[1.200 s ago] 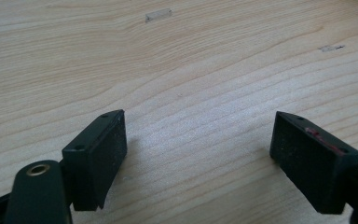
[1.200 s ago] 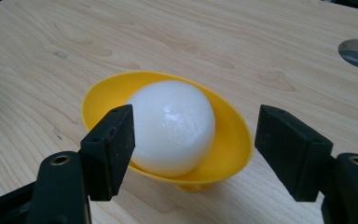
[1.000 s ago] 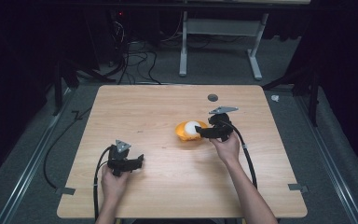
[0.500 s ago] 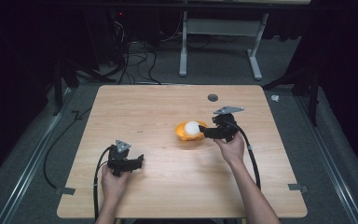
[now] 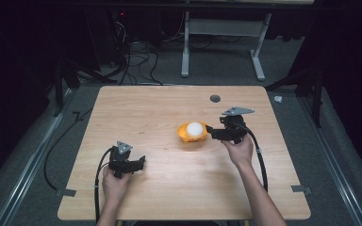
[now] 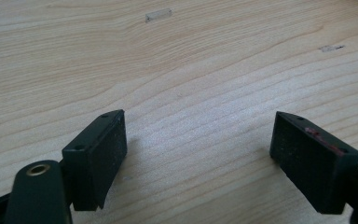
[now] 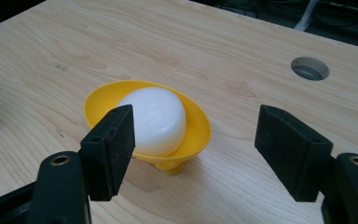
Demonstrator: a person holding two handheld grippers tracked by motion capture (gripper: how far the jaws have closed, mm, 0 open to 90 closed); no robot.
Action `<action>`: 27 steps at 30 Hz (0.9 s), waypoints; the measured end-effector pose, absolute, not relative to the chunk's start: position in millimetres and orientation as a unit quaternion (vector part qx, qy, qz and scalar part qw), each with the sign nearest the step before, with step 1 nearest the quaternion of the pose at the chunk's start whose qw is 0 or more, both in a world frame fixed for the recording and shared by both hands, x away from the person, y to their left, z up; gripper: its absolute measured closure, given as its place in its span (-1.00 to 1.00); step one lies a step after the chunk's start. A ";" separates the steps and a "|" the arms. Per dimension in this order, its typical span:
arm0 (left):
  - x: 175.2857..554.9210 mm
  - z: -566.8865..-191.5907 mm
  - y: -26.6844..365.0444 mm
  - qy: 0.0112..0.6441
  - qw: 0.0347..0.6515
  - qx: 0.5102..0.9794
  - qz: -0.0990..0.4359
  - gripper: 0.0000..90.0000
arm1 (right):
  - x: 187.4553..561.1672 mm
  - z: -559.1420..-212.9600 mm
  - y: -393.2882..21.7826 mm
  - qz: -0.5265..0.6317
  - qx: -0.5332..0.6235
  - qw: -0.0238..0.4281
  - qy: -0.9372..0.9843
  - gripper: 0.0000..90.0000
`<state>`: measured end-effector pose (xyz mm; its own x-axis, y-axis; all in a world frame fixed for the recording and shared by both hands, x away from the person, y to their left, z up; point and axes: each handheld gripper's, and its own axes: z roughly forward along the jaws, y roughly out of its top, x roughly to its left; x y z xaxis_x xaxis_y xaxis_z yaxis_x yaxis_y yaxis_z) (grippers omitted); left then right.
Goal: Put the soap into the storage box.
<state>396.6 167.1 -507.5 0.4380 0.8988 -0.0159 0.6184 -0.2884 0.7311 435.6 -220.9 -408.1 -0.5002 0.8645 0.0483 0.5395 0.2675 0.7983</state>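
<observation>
A yellow bowl (image 5: pixel 184 135) stands on the wooden table (image 5: pixel 160 108) right of centre, with a white rounded ball (image 5: pixel 194 128) in it. My right gripper (image 5: pixel 210 131) sits just right of the bowl, its jaws pointing left at it. In the right gripper view the jaws of the right gripper (image 7: pixel 196 133) stand apart with nothing between them, and the bowl (image 7: pixel 98 100) and ball (image 7: pixel 156 116) lie just ahead. My left gripper (image 5: pixel 141 163) rests near the front left of the table. In its own view, the left gripper (image 6: pixel 198 128) is open over bare wood.
A round hole (image 5: pixel 215 98) is set in the table behind the right gripper. A small strip of clear tape (image 6: pixel 158 15) lies on the wood ahead of the left gripper. Cables and a white desk frame (image 5: pixel 221 28) are on the floor beyond the table.
My right gripper has drawn back to the right, off the bowl, which stays where it was with the ball inside. The left gripper has not moved.
</observation>
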 end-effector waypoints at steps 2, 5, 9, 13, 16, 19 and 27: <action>396.6 -507.5 167.1 0.489 0.342 0.776 0.205 -0.58 | 434.7 -406.8 -222.8 0.397 0.456 0.208 0.769 -0.34; 396.6 -507.5 167.2 0.489 0.342 0.776 0.205 -0.58 | 432.5 -404.6 -226.5 0.398 0.457 0.212 0.767 -0.34; 396.6 -507.5 167.2 0.489 0.342 0.776 0.205 -0.58 | 428.4 -401.4 -232.0 0.402 0.457 0.219 0.763 -0.33; 396.6 -507.5 167.1 0.489 0.342 0.776 0.205 -0.58 | 423.8 -404.1 -238.9 0.405 0.463 0.220 0.757 -0.32; 396.6 -507.5 167.1 0.489 0.342 0.776 0.205 -0.58 | 420.8 -406.5 -243.1 0.405 0.466 0.220 0.756 -0.32; 396.6 -507.5 167.1 0.489 0.342 0.776 0.205 -0.58 | 417.5 -406.9 -247.2 0.407 0.468 0.221 0.753 -0.32; 396.6 -507.5 167.1 0.489 0.342 0.776 0.205 -0.58 | 408.4 -405.1 -256.5 0.415 0.473 0.226 0.744 -0.32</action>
<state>396.6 167.1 -507.5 0.4377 0.8990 -0.0151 0.6184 -0.2888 0.7309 408.4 -256.5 -405.1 -0.4508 0.8909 0.0554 0.5151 0.2090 0.8312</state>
